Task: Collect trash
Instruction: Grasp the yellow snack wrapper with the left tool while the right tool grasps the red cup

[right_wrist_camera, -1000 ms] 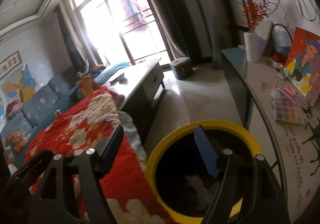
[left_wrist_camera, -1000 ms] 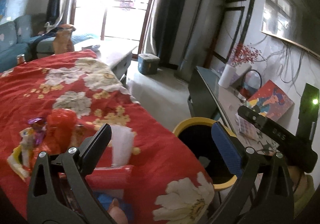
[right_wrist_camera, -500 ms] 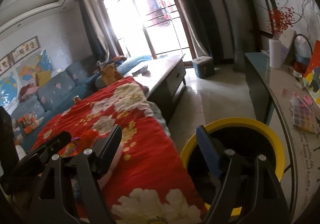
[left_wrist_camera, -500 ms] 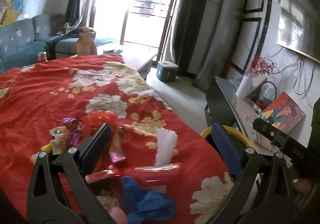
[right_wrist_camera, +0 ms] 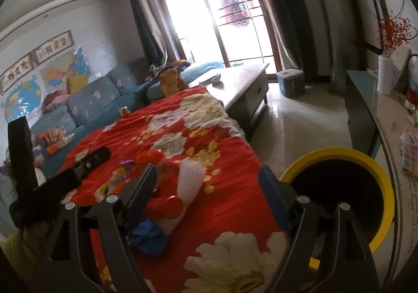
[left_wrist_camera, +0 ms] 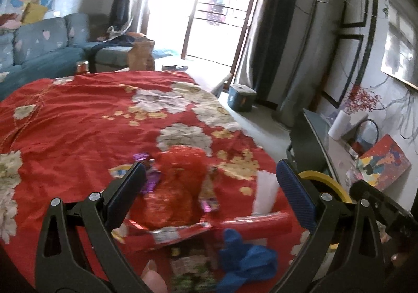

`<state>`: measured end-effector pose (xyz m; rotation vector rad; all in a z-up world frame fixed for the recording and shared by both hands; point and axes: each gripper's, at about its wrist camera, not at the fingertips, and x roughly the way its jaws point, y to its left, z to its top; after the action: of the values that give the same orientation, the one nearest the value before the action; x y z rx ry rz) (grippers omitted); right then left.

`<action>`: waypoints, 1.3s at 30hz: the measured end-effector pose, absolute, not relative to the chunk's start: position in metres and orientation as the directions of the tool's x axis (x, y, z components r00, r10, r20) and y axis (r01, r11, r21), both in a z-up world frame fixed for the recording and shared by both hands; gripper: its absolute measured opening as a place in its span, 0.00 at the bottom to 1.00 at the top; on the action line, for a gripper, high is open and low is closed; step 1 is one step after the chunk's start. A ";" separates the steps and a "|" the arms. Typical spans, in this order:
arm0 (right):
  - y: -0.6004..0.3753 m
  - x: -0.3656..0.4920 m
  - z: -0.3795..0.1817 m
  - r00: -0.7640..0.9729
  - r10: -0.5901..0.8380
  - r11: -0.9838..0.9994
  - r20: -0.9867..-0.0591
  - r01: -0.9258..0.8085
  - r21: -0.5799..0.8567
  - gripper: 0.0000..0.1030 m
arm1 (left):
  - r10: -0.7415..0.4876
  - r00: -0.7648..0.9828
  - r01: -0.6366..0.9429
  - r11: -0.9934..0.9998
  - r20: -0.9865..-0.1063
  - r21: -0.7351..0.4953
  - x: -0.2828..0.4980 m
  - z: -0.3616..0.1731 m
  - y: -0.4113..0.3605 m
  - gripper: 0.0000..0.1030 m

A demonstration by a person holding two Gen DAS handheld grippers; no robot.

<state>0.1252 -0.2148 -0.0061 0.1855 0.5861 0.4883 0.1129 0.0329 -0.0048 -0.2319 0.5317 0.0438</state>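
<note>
Both grippers empty, fingers spread: left gripper (left_wrist_camera: pixel 210 183), right gripper (right_wrist_camera: pixel 207 183). Advice: straddle red wrapper (left_wrist_camera: pixel 175 188) squarely, then carry to yellow-rimmed bin (right_wrist_camera: pixel 337 151).

Bright glass doors (right_wrist_camera: pixel 230 18) flanked by dark curtains (left_wrist_camera: pixel 277 18); blue sofa (right_wrist_camera: pixel 91 99) beneath what look like maps (right_wrist_camera: pixel 23 97).

My left wrist camera looks forward and slightly down between its own fingers, close over the red floral cloth (left_wrist_camera: pixel 78 115), facing the bright balcony door (left_wrist_camera: pixel 209 5). My right wrist camera sits further right, angled the same way, with the yellow-rimmed bin (right_wrist_camera: pixel 337 154) close at its right. Both views share the cloth, the white tissue (left_wrist_camera: pixel 265 192) (right_wrist_camera: pixel 192 179), the blue sofa (left_wrist_camera: pixel 39 52) and the door.
</note>
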 end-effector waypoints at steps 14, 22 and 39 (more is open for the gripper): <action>-0.167 0.114 -0.022 0.652 0.539 0.841 -0.533 -0.457 0.290 0.75 | 0.079 0.831 -0.205 0.964 -0.551 -0.171 0.092 -0.017 0.093 0.89; -0.157 0.120 -0.034 0.635 0.525 0.849 -0.567 -0.436 0.298 0.75 | 0.110 0.789 -0.271 0.945 -0.605 -0.182 0.087 -0.039 0.132 0.89; -0.155 0.152 -0.071 0.539 0.564 0.826 -0.625 -0.369 0.427 0.75 | -0.064 0.720 -0.232 0.916 -0.691 -0.326 0.115 -0.087 0.159 0.69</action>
<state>0.1520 -0.1553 -0.0709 0.2562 0.8325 0.5623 0.1147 0.1587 -0.0872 -0.4111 0.7672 0.0961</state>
